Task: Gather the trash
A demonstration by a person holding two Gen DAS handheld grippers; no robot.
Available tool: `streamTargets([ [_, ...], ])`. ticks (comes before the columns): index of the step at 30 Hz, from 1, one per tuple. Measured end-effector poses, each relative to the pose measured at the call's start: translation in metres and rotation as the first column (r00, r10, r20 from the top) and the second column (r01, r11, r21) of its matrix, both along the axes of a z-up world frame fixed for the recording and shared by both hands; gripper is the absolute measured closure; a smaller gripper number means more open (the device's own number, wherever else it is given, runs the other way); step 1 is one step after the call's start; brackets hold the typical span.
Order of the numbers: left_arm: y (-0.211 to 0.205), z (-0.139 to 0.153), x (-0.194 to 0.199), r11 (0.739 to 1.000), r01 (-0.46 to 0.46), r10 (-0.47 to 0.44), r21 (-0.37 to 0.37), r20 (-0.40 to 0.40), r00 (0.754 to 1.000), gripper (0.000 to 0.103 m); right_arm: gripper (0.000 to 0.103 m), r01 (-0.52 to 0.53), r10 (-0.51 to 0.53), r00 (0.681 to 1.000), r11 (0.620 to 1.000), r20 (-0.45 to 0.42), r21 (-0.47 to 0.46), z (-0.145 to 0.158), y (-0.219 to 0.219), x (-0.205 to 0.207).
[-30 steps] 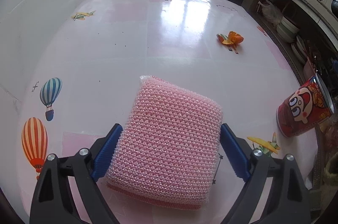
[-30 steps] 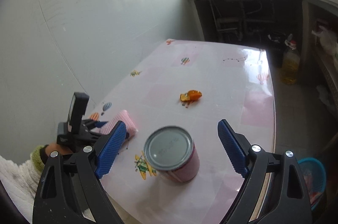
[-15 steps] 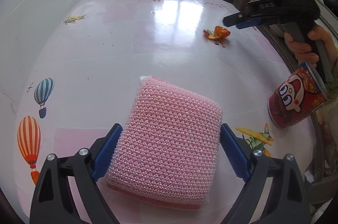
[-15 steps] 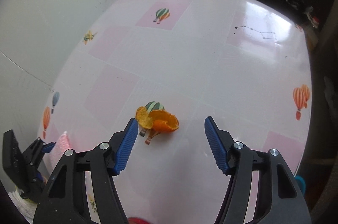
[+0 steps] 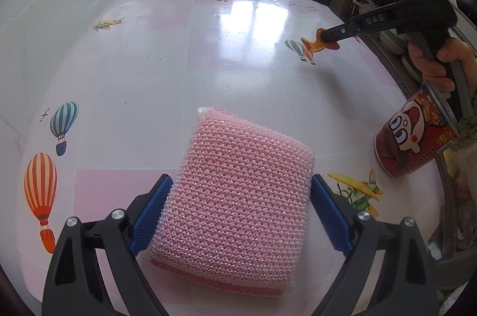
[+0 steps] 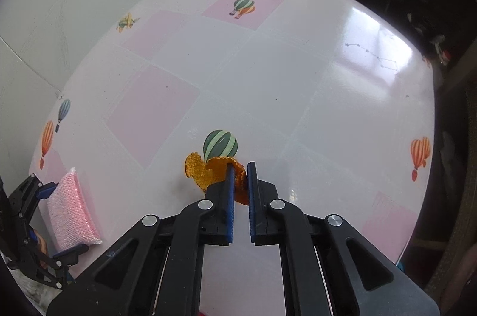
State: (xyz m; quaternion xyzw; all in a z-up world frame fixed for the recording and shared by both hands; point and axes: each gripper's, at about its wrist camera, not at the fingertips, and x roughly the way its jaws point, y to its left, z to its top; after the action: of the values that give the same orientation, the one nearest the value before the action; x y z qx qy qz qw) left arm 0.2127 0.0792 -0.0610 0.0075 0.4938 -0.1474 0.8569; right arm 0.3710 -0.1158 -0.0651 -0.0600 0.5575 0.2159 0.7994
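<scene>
One scrap down to collect: right gripper [image 6: 238, 171] pinches the orange peel [image 6: 205, 173], left gripper [image 5: 241, 214] clamps the pink sponge [image 5: 238, 196], nothing binned yet.

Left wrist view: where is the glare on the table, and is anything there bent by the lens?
Left wrist view: window glare sits on the far table; the fisheye curves the table's edges and tilts the can. Right wrist view: glare lies at the table's far right; the orange peel is sharp.
</scene>
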Motion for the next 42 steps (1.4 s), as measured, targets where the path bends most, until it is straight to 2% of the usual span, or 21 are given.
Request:
streamTargets([
  [5,0.006,0.001,0.002,0.999,-0.024,0.024,-0.029,-0.016,1.0,0.014,0.096,0.031,-0.041,0.998,0.987,0.057,0.16,0.059,-0.028,-0.051],
  [9,0.009,0.001,0.003,0.998,-0.038,0.036,-0.045,-0.026,0.999,0.014,0.092,0.032,-0.042,0.999,0.966,0.035,0.257,0.073,-0.049,-0.107],
  [12,0.008,0.0,0.001,0.999,-0.036,0.036,-0.036,-0.024,0.999,0.014,0.091,0.035,-0.044,0.998,0.974,0.034,0.222,0.064,-0.052,-0.134],
  [15,0.005,0.001,0.0,0.999,-0.031,0.031,-0.027,-0.021,0.999,0.014,0.091,0.053,-0.056,0.998,0.983,0.012,0.175,0.048,-0.053,-0.146],
  [16,0.002,0.001,-0.001,0.999,-0.031,0.031,-0.021,-0.02,0.999,0.014,0.088,0.058,-0.063,0.998,0.983,0.023,0.172,0.046,-0.052,-0.147],
  [18,0.001,0.0,0.0,0.999,-0.033,0.033,-0.018,-0.02,0.999,0.014,0.077,0.062,-0.069,0.997,0.982,0.036,0.178,0.046,-0.052,-0.148],
  [20,0.001,0.001,0.001,0.999,-0.039,0.038,-0.025,-0.026,0.999,0.014,0.059,0.07,-0.083,0.995,0.978,0.057,0.194,0.052,-0.056,-0.153],
  [25,0.004,0.001,0.003,0.998,-0.05,0.048,-0.047,-0.035,0.998,0.014,0.038,0.059,-0.096,0.988,0.959,0.122,0.279,0.065,-0.067,-0.172],
  [28,0.003,0.001,0.002,0.998,-0.045,0.044,-0.043,-0.031,0.999,0.014,0.027,0.057,-0.107,0.973,0.97,0.204,0.236,0.067,-0.061,-0.186],
  [32,-0.003,0.001,-0.002,0.999,-0.022,0.021,-0.039,-0.026,0.999,0.014,0.02,0.012,-0.052,0.957,0.99,0.287,0.141,0.06,-0.043,-0.202],
  [36,-0.01,0.0,-0.006,1.0,-0.009,0.008,-0.02,-0.019,1.0,0.014,0.018,0.005,-0.025,0.952,0.998,0.305,0.065,0.046,-0.026,-0.205],
  [42,-0.016,0.0,-0.012,1.0,0.001,-0.001,0.009,-0.012,1.0,0.014,0.018,0.038,-0.062,0.959,0.995,0.276,0.092,0.034,-0.026,-0.194],
])
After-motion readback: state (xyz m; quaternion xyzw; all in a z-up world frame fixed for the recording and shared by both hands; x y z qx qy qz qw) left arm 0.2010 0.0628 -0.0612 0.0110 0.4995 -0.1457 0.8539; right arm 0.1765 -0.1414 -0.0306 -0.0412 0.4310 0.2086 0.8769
